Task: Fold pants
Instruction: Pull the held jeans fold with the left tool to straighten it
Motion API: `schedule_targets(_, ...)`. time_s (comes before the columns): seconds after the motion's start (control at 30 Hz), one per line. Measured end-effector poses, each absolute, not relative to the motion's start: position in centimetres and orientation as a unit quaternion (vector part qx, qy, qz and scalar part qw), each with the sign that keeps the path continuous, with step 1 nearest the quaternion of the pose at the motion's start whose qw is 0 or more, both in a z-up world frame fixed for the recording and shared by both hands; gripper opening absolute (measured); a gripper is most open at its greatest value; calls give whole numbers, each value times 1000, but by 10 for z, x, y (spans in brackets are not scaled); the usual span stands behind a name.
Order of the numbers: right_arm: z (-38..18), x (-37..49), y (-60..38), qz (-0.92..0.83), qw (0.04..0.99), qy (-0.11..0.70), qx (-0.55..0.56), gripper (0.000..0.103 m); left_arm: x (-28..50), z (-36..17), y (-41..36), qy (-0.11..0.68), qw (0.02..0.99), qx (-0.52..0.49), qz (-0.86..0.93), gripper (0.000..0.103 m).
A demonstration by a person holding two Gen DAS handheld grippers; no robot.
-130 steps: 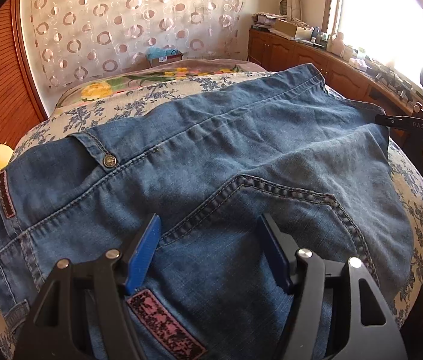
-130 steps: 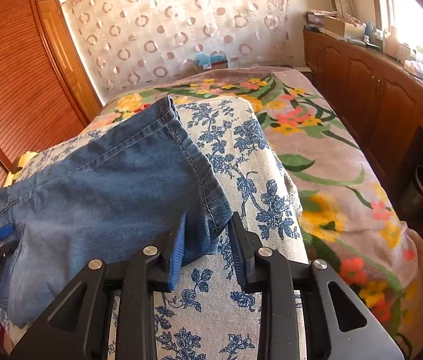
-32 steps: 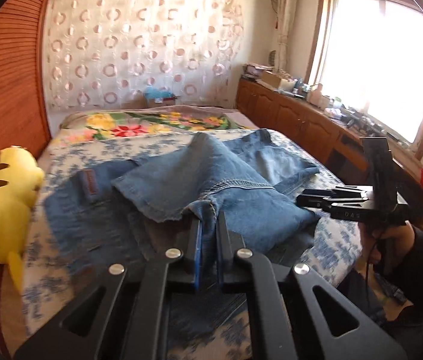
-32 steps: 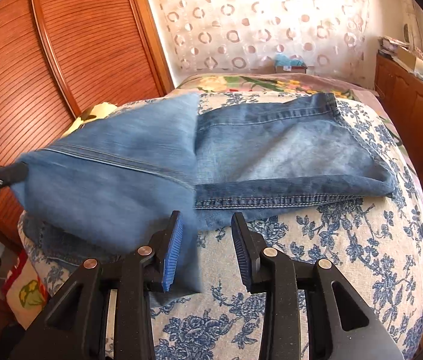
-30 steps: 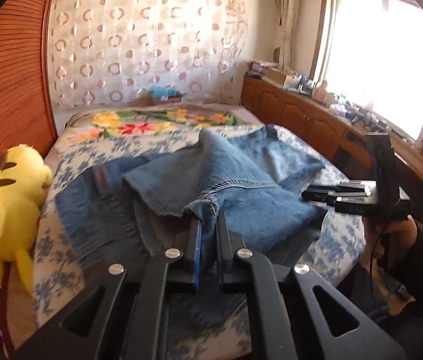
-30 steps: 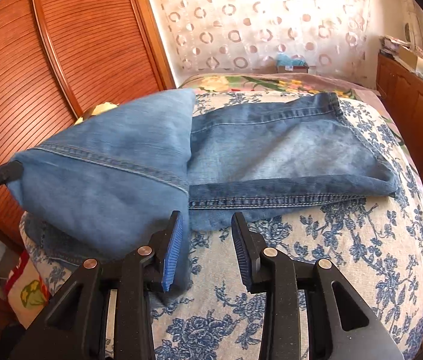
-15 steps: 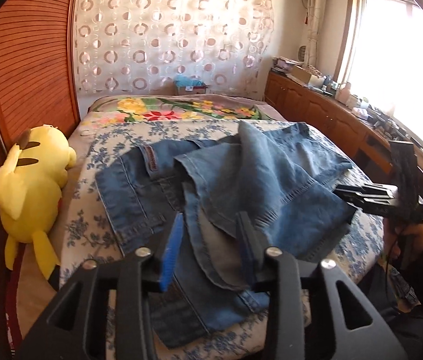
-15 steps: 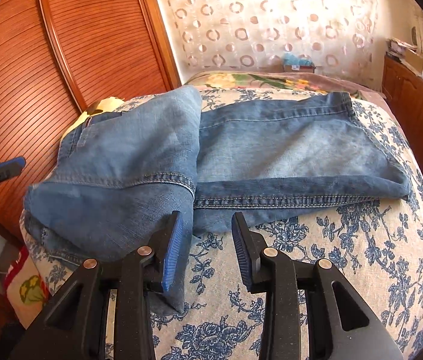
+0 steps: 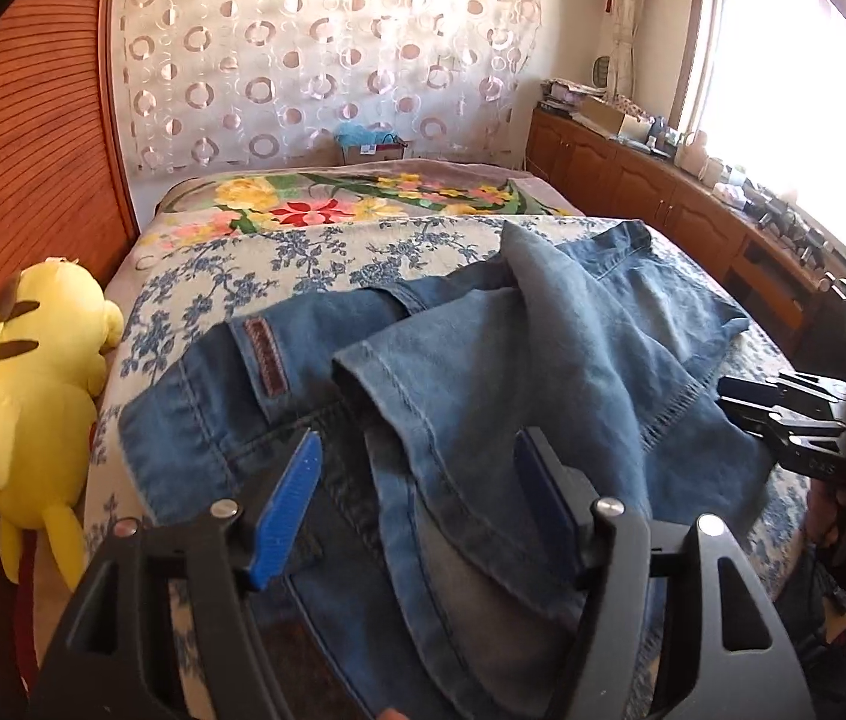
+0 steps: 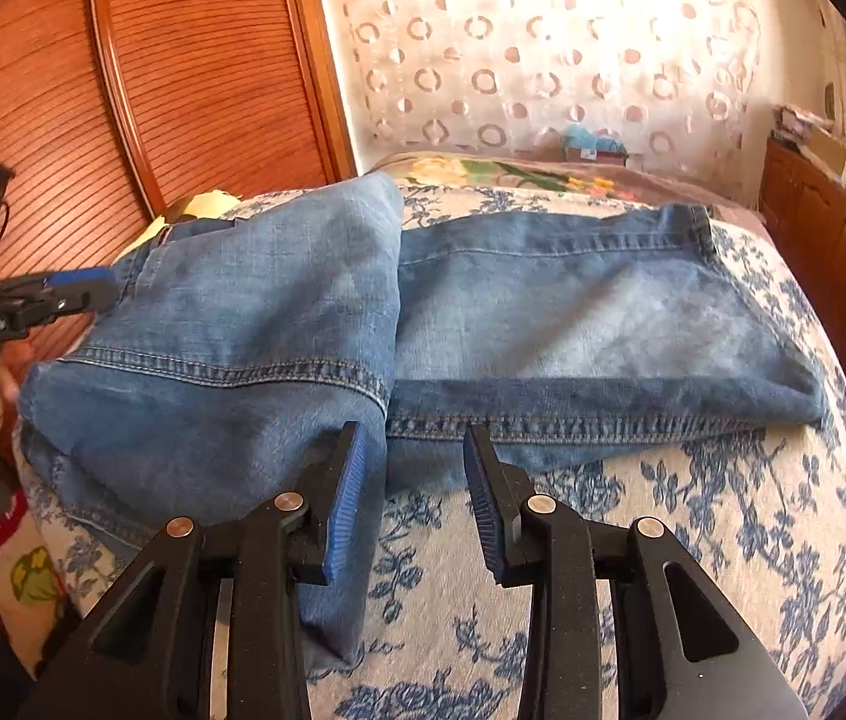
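Left wrist view: the faded blue denim pants (image 9: 483, 360) lay across the blue-and-white floral bedspread (image 9: 315, 252) in the middle of the frame, a leg flopped loosely back over the waistband end at centre left. The left gripper (image 9: 417, 480) hung at the lower centre, its blue-padded jaws just opened and standing well apart. Denim lay beneath and between the jaws, but neither pad pressed on it. A yellow plush toy (image 9: 27, 396) rested against the ribbed wooden wall at the left edge. The right gripper showed at the right edge, against the rumpled hem side.

Right wrist view: the pants ran left to right across the frame, their long axis crossing the line of the right gripper (image 10: 414, 504) at the lower centre. The turned-over leg covered the left half, and its lower corner drooped over the bed's near side, just beside the left-hand pad (image 10: 342, 510). The jaws stood partly apart; the seamed lower edge lay just beyond their tips, with nothing clamped. The left gripper (image 10: 78, 288) hovered at the far left, beside the waistband end.

Judging from this, the loose fold wanted squaring, and the right gripper sat nearer the drooping corner.
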State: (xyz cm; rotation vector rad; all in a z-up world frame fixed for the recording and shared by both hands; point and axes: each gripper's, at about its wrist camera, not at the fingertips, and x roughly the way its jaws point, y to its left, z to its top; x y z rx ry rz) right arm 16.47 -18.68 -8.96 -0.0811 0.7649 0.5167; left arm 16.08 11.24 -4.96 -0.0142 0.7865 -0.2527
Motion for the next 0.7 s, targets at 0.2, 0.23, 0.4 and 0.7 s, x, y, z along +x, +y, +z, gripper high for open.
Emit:
schedule_targets(0.2,-94,169,-184,247,897,364,-46,33,187,-54,116,393,911,-23,-122,66)
schedule_targets(0.23,-94,169,-185,248,897,363,-46,33,190,-54,116,394,911,-24,-120,66)
schedule_targets(0.4,-95,167,-186,249,899,357,-47,33,200,-61,117,403,908,-21,-114,48)
schedule_targets(0.7,-94,166,-187,259,897,356,-47,40,196,-53,109,381,917,-11,-118,5)
